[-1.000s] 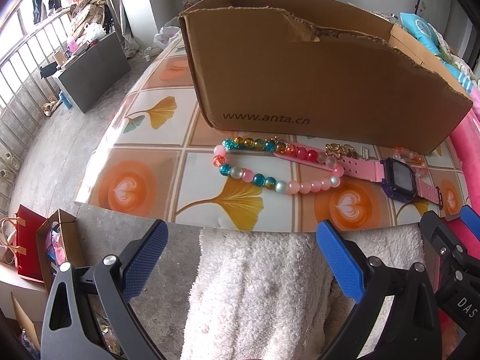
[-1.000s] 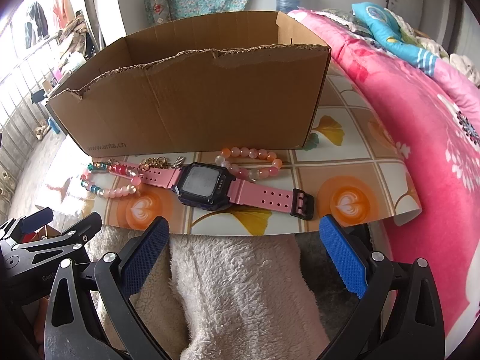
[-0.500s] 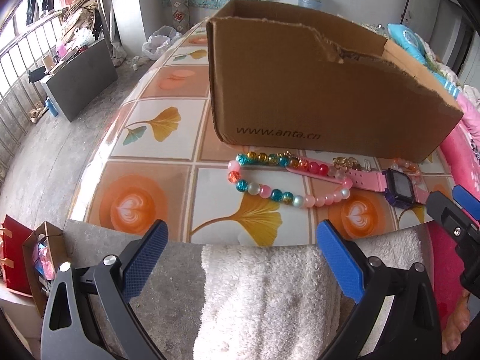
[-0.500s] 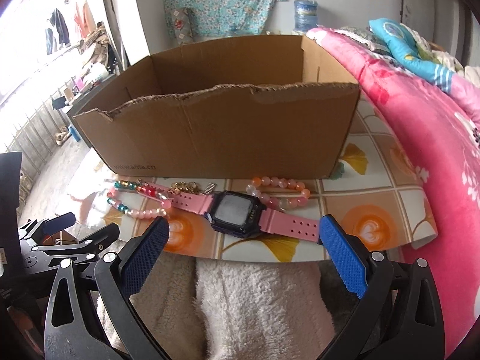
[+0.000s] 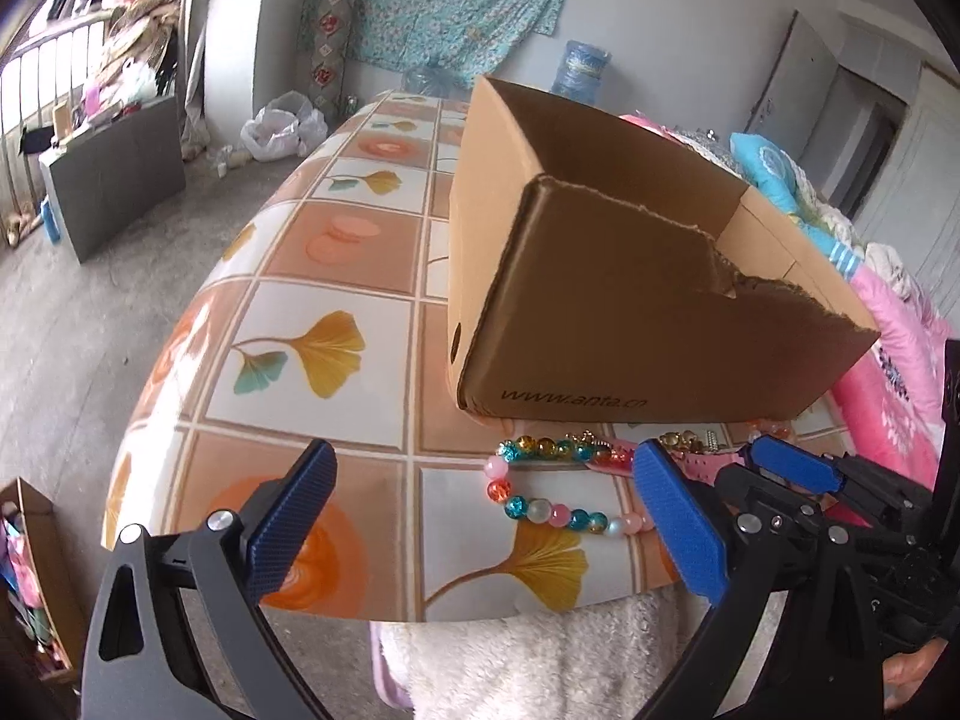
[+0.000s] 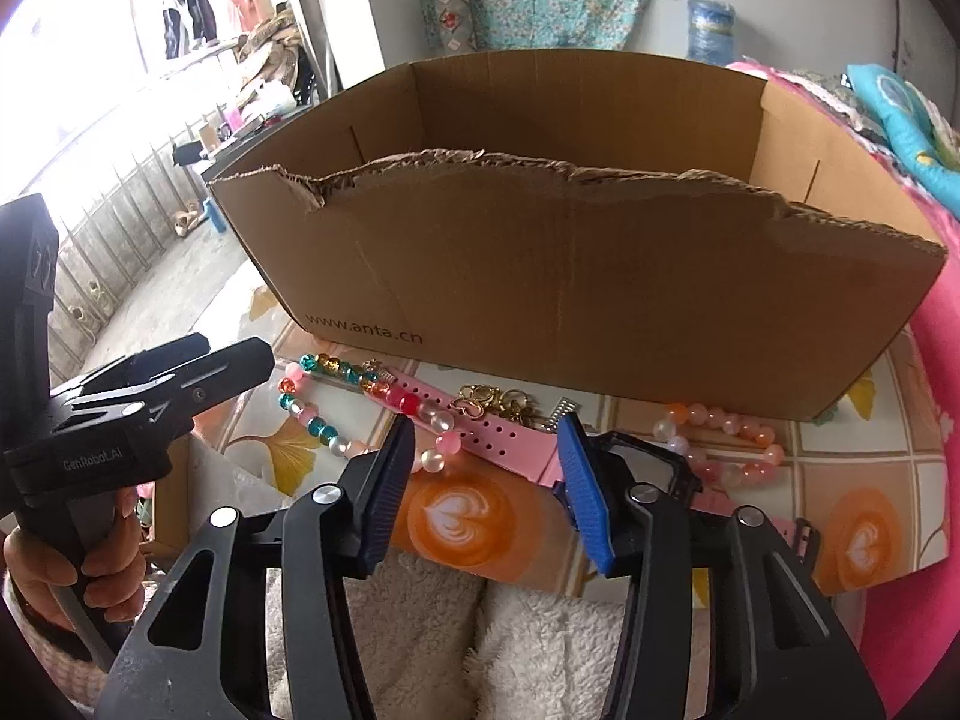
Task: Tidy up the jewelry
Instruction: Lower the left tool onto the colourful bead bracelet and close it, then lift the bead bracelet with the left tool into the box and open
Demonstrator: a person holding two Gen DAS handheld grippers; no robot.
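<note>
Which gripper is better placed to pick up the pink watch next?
Probably right. The right gripper is open, with the pink watch strap directly ahead between its fingers. The left gripper, also open, faces the colorful bead bracelet instead.

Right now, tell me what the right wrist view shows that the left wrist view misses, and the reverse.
Only the right wrist view shows the pink watch's dark face, the peach bead bracelet and the box's inner back wall.

Only the left wrist view shows the table's long left stretch of ginkgo-leaf tiles and the box's end panel.

Both show the cardboard box, the multicolored bead bracelet, the gold clasps and both open grippers: left gripper, right gripper.
</note>
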